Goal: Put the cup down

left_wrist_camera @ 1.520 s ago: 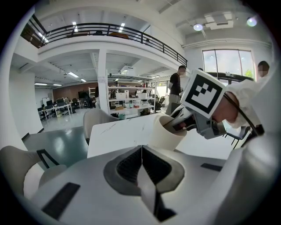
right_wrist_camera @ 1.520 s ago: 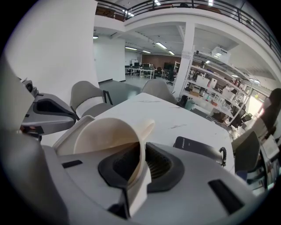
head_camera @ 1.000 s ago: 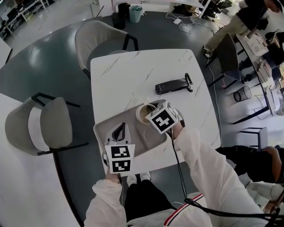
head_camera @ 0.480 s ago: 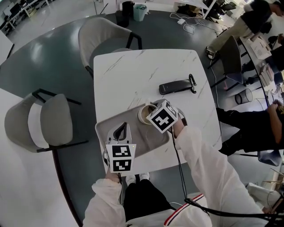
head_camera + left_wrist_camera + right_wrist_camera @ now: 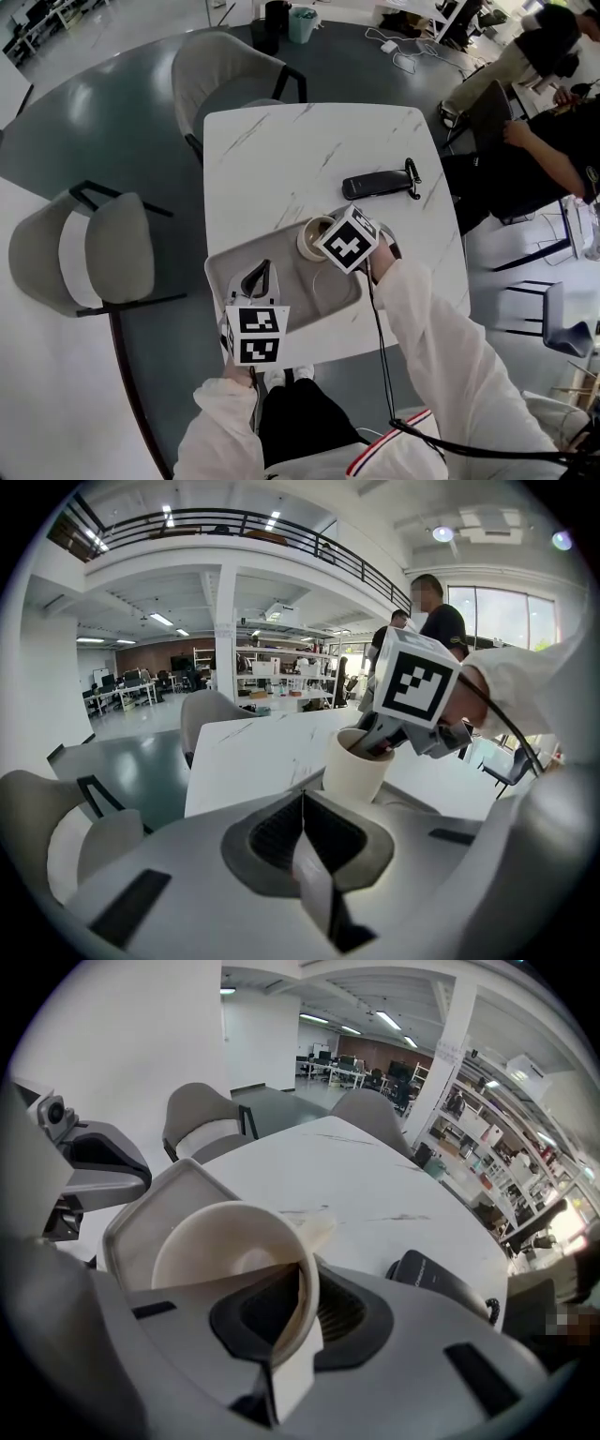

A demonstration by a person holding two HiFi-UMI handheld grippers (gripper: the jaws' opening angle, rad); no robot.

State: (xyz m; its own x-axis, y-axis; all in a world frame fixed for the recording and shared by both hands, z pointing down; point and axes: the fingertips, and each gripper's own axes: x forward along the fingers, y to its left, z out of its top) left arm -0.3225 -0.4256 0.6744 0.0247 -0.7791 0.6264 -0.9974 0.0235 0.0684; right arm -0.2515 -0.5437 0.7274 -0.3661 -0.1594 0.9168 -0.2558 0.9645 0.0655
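Observation:
A cream paper cup point(image 5: 312, 234) stands upright over the far right corner of the grey tray point(image 5: 281, 246). My right gripper point(image 5: 330, 240) is shut on its rim, one jaw inside the cup point(image 5: 225, 1255) and one outside; this right gripper point(image 5: 305, 1274) pinches the near wall. I cannot tell whether the cup's base touches the tray. My left gripper point(image 5: 255, 274) lies over the tray's near left part, shut with nothing in it. From the left gripper point(image 5: 302, 797) the cup point(image 5: 354, 766) shows just ahead, under the right gripper's marker cube point(image 5: 418, 681).
A black handset with a loop point(image 5: 378, 184) lies on the white marble table point(image 5: 281, 155) beyond the cup, also the dark handset point(image 5: 439, 1281). Grey chairs point(image 5: 220, 70) point(image 5: 89, 253) stand at the far and left sides. A person point(image 5: 553, 155) sits at the right.
The cup and both grippers keep their places over the tray. The head camera has shifted slightly, and a person at the right has come further into view.

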